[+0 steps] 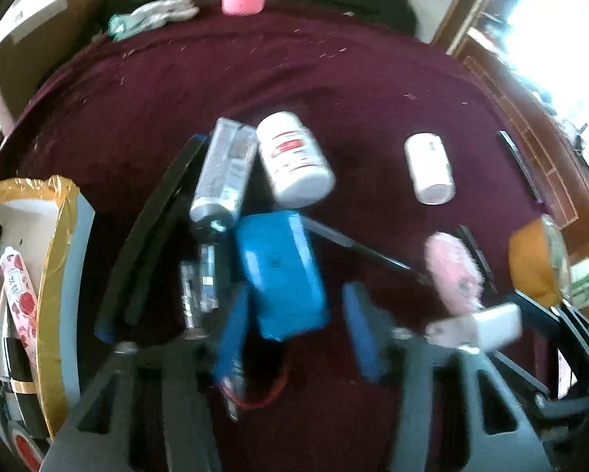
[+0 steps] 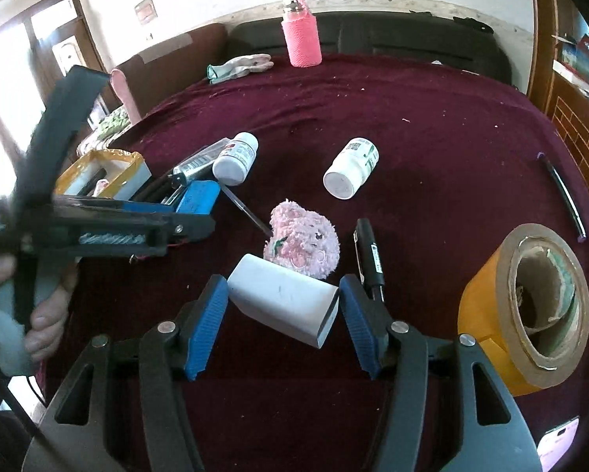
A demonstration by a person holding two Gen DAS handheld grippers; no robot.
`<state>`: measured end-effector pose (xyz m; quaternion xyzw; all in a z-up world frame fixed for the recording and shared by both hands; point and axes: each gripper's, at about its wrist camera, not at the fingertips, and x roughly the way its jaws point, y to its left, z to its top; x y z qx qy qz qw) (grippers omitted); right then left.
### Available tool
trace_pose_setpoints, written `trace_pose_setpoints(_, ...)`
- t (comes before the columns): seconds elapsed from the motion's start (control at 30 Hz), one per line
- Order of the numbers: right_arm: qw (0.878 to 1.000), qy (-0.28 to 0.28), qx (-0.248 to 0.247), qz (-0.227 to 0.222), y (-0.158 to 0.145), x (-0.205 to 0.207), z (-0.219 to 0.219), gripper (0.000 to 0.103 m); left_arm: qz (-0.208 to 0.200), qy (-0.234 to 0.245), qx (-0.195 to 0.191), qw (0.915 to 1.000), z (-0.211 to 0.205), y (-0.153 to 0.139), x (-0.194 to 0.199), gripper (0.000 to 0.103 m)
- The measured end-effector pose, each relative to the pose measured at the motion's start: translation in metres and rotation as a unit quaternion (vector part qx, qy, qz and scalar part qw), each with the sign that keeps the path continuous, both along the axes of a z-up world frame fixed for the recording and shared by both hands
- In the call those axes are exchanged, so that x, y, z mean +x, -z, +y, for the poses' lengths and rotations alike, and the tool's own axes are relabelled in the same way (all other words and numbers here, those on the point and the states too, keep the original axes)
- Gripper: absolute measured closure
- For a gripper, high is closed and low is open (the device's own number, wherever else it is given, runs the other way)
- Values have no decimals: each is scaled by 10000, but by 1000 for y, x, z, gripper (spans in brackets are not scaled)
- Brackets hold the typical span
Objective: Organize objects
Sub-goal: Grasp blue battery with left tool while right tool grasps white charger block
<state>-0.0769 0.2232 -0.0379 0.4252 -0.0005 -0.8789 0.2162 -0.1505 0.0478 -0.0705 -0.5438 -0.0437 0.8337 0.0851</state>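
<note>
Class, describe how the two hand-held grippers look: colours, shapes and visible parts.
The right gripper has ribbed blue pads on black angular arms with silver rivets. The left gripper looks the same: blue pads, black frame, with a thin red wire beneath it.

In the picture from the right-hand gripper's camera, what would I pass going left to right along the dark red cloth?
Yellow-rimmed box → blue block → white bottle with a red label → fluffy pink toy → white bottle with a green label → black marker → roll of tan tape.
</note>
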Motion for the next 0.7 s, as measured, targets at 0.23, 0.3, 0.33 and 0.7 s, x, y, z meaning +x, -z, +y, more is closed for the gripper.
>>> trace_pose_setpoints(0.23, 10000, 14, -3, -89, 3, 1, -1, 45, -93, 249, -97, 9996, -4, 0, 12, 72)
trace_pose_setpoints(0.3, 10000, -4, 14, -80, 1, 5, -2, 44, -223, 327, 62, 9992, -11, -2, 24, 72)
trace_pose_setpoints(0.33, 10000, -17, 2, -82, 1, 7, -3, 44, -280, 384, 181, 9987, -15, -1, 35, 72)
trace_pose_setpoints(0.7, 9998, -20, 4, -173, 2, 7, -11, 44, -102, 577, -9, 9983, -15, -1, 66, 71)
